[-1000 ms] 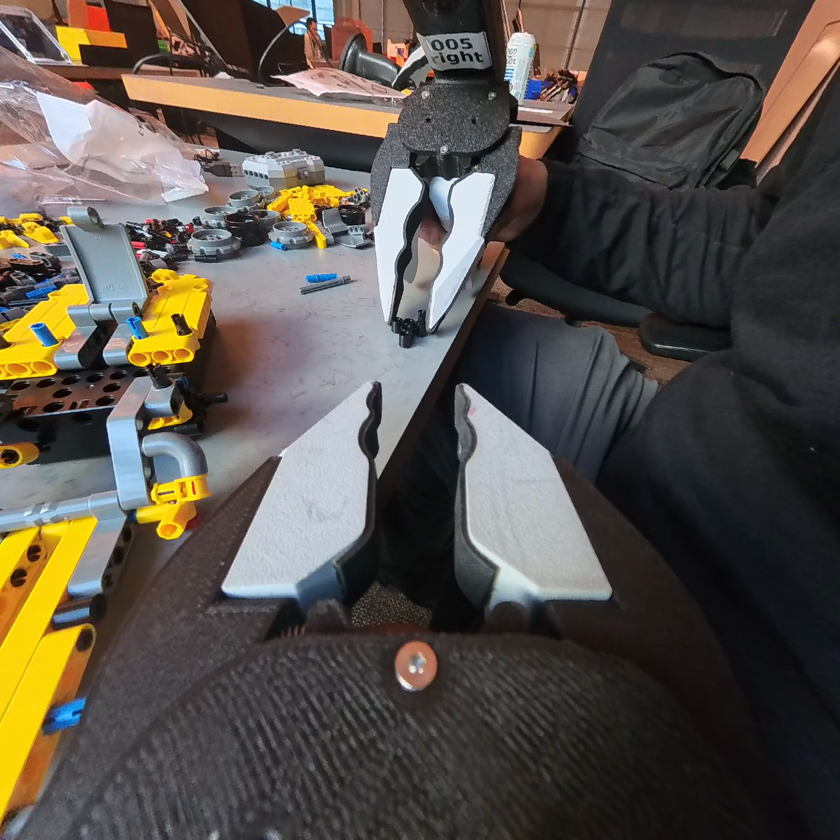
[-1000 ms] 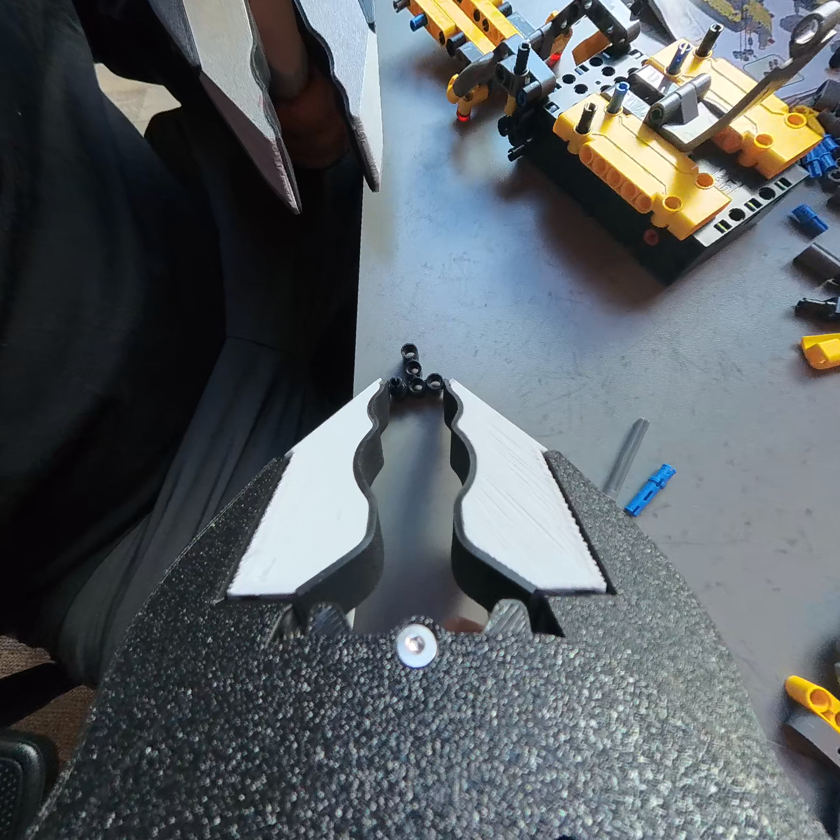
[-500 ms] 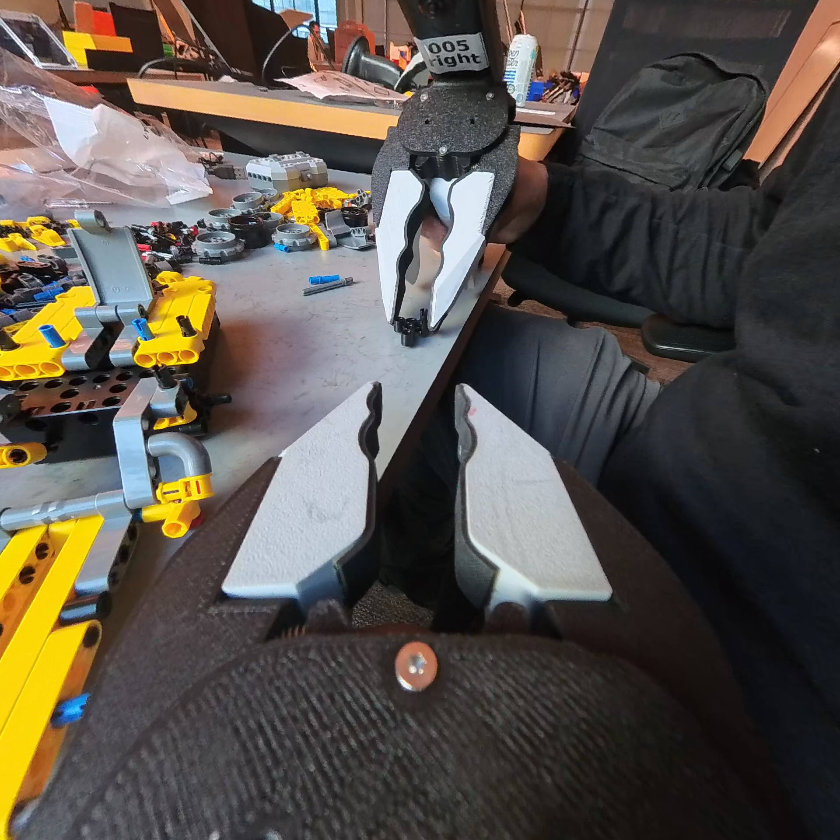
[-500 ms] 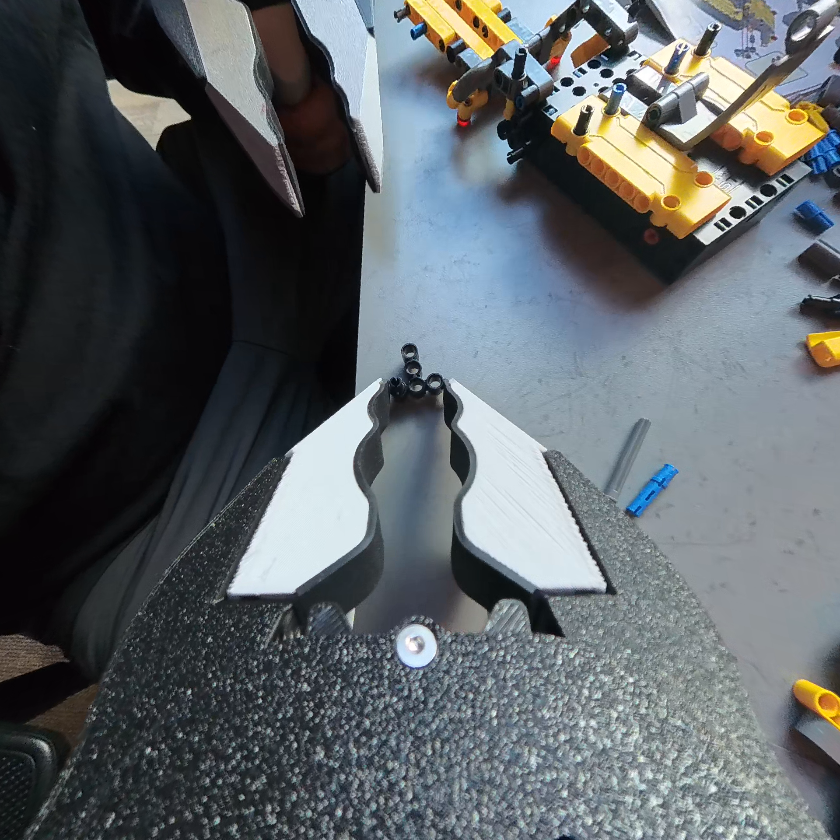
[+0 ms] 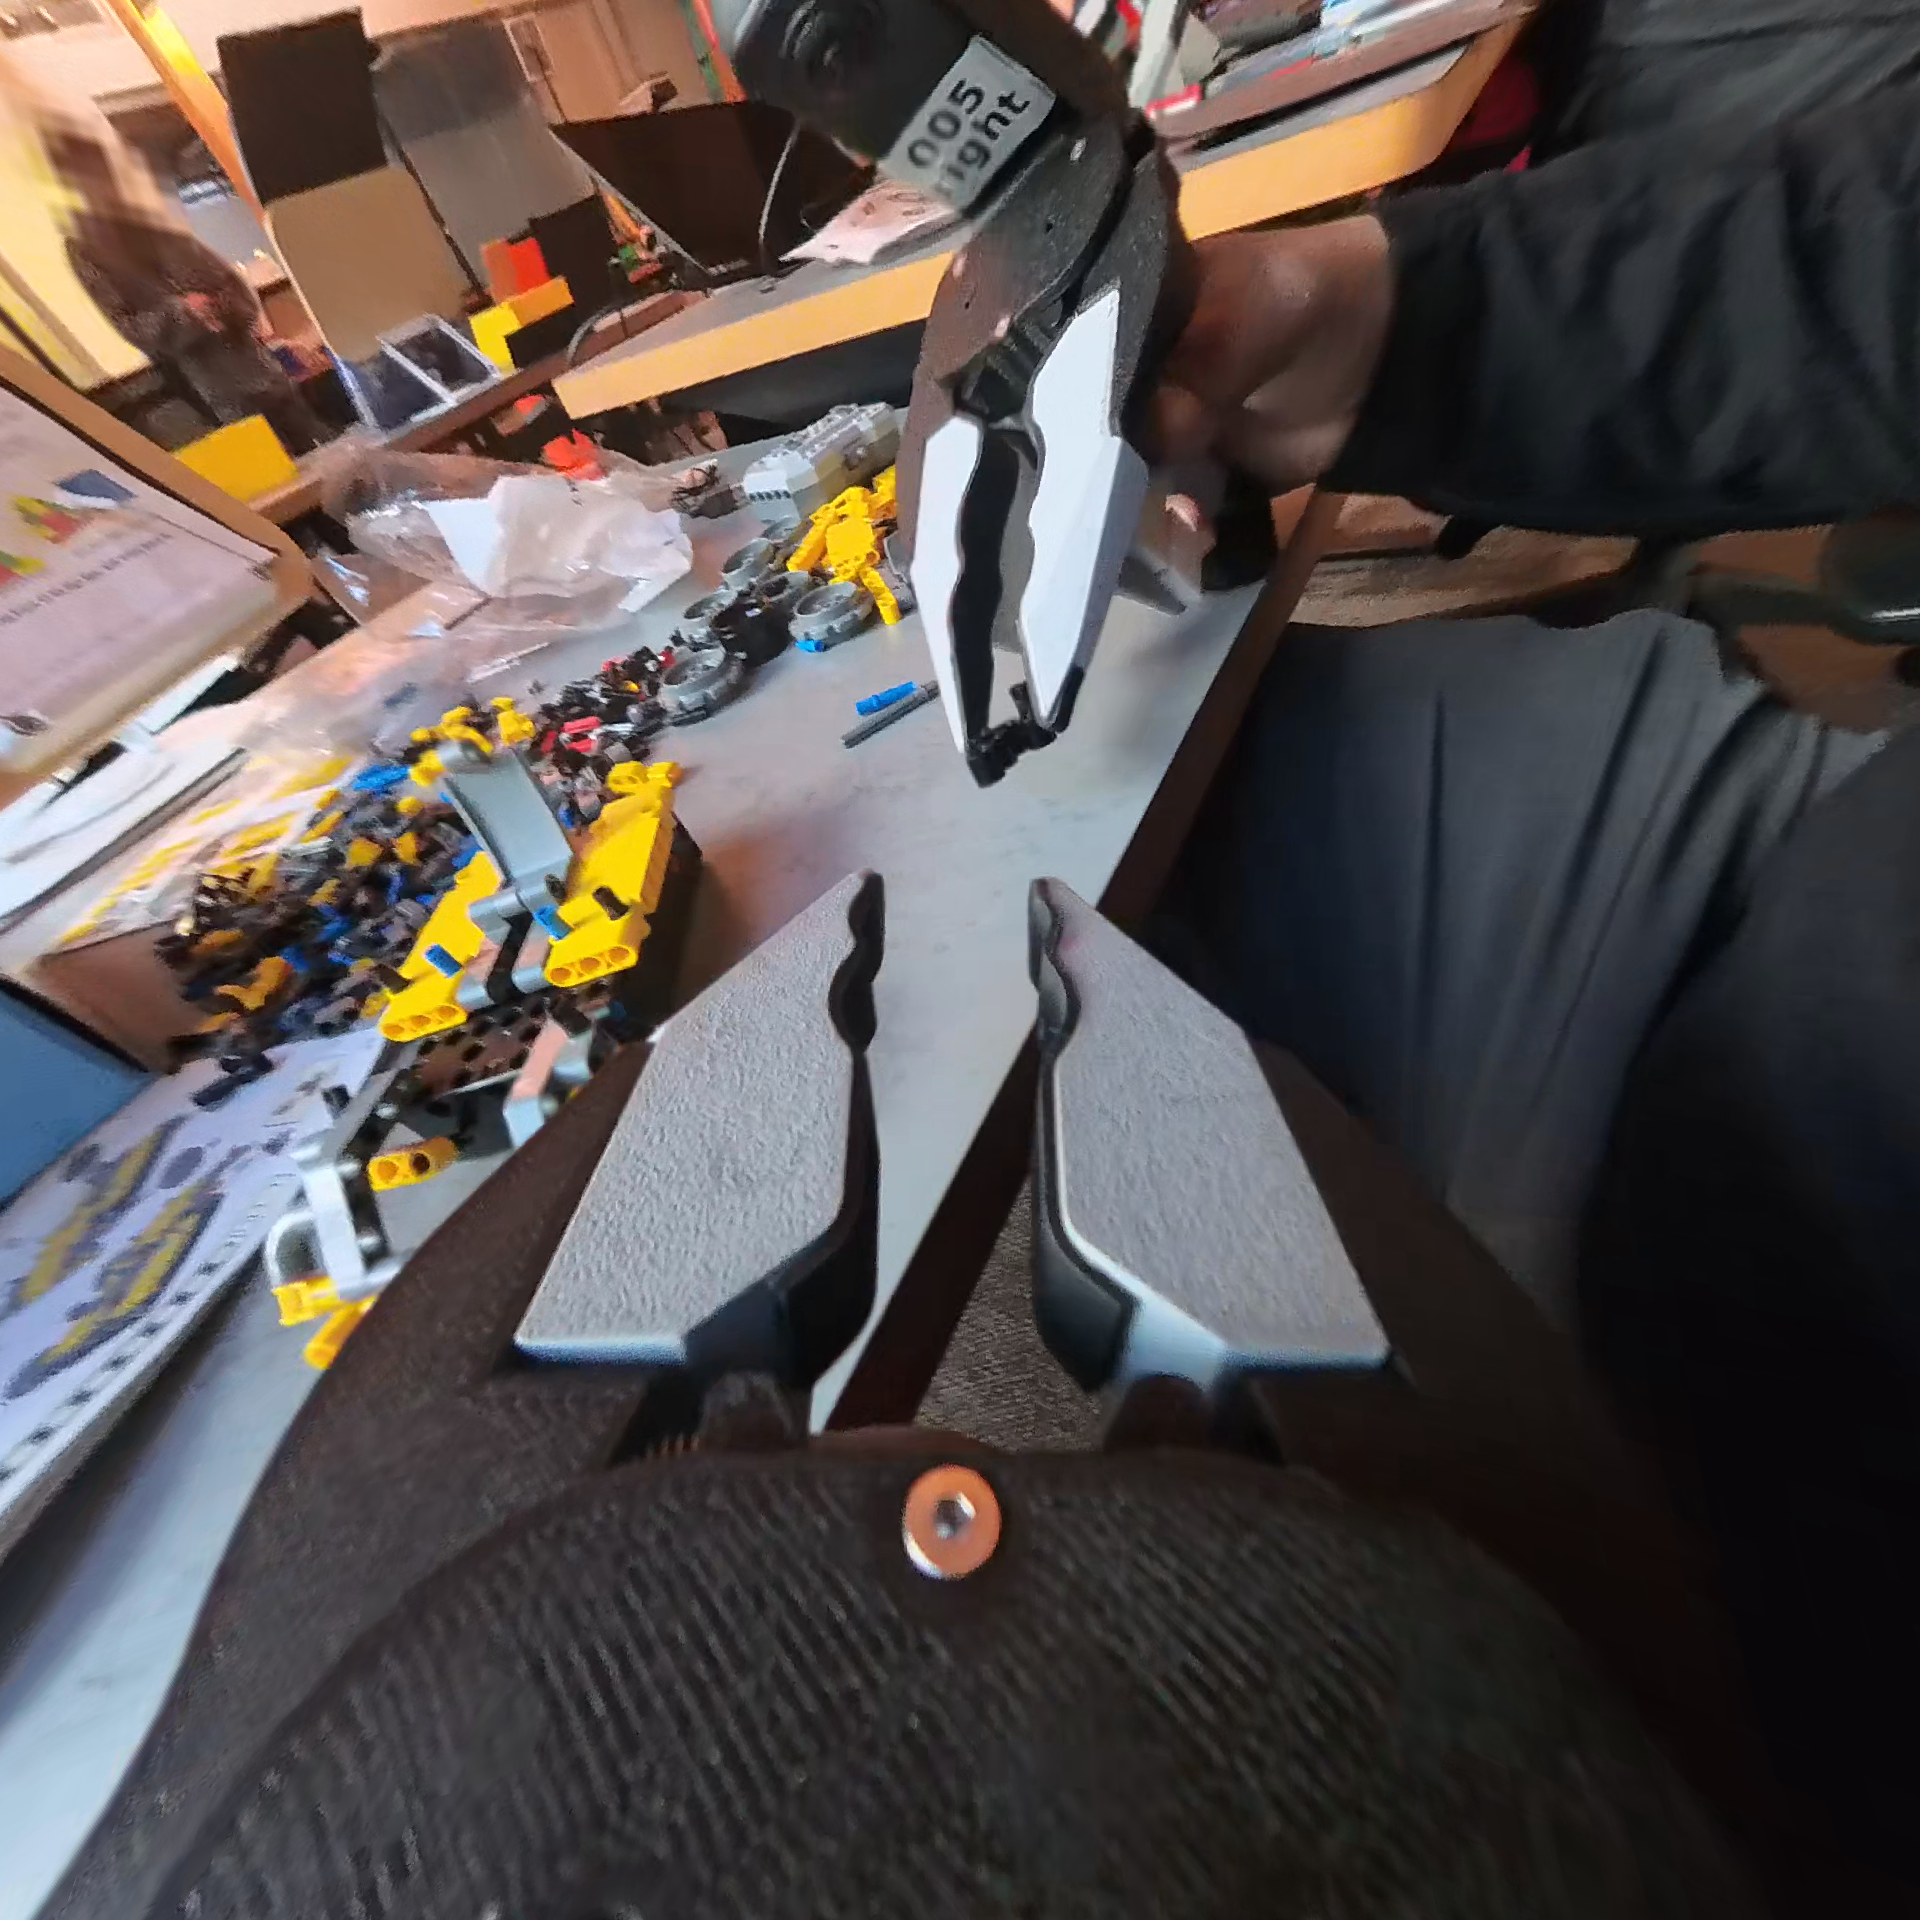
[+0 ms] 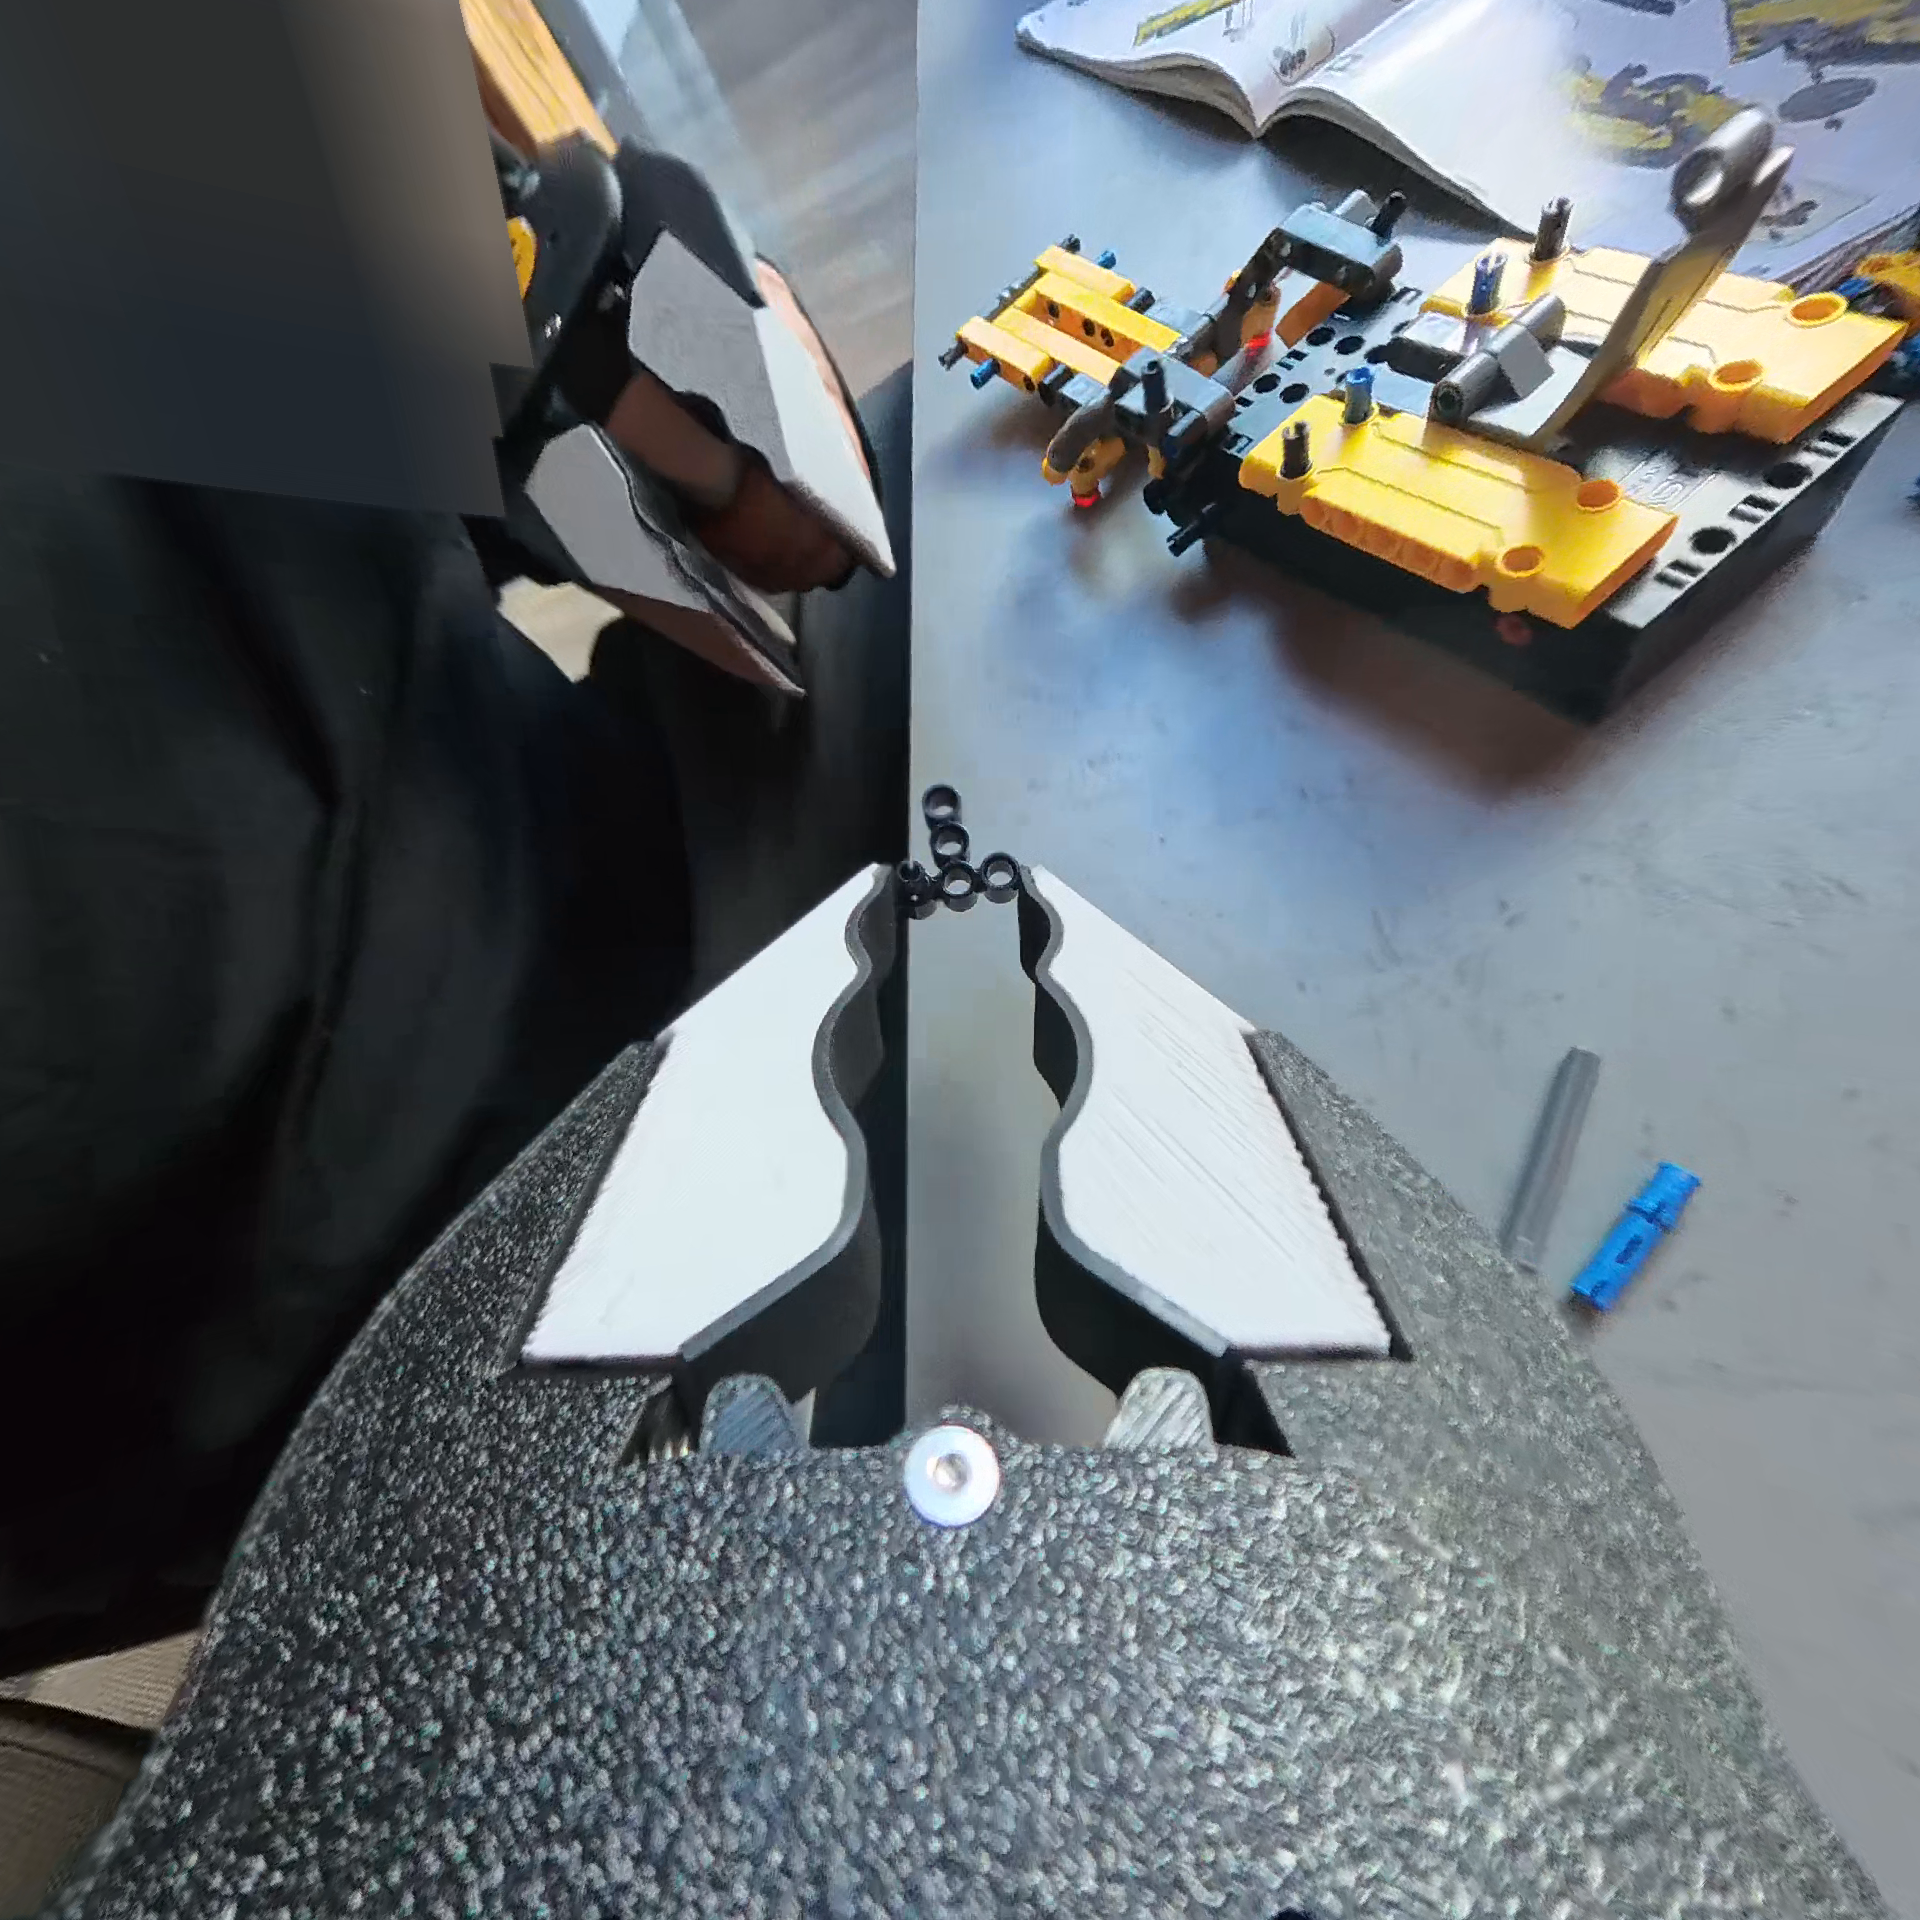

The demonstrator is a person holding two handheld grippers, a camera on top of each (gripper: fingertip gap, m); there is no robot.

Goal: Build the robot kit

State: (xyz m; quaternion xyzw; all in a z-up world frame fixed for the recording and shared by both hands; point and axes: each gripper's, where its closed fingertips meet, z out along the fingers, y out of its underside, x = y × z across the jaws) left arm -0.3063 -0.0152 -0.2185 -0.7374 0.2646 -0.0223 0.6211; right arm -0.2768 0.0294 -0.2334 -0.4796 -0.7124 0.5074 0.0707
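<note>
My right gripper (image 6: pixel 958 883) is shut on a small black connector piece (image 6: pixel 956 871) with several round holes, pinched at the fingertips. It holds the piece over the front edge of the grey table (image 6: pixel 1299 935). In the left wrist view the right gripper (image 5: pixel 1013 727) hangs tilted above the table with the black piece (image 5: pixel 995 743) at its tips. My left gripper (image 5: pixel 956 904) is open and empty, over the table's edge and the person's lap. It also shows in the right wrist view (image 6: pixel 821 613), off the table to the left.
A yellow and black brick model (image 6: pixel 1455 488) (image 5: pixel 582 914) stands on the table beside an open instruction booklet (image 6: pixel 1351 83). A grey axle (image 6: pixel 1548 1153) and a blue pin (image 6: pixel 1631 1231) lie near the right gripper. Loose parts (image 5: pixel 312 904), grey wheels (image 5: pixel 769 613) and a plastic bag (image 5: pixel 520 530) lie farther back. Tip to tip, the grippers are about 7 cm apart. About 9 cm separates my right fingertips from the grey axle (image 6: pixel 1548 1153). Look for it in the left wrist view (image 5: pixel 886 722) too.
The right gripper has risen and tilted, still holding the black piece. The left gripper has swung and tilted, so more of the table and the booklet shows.
</note>
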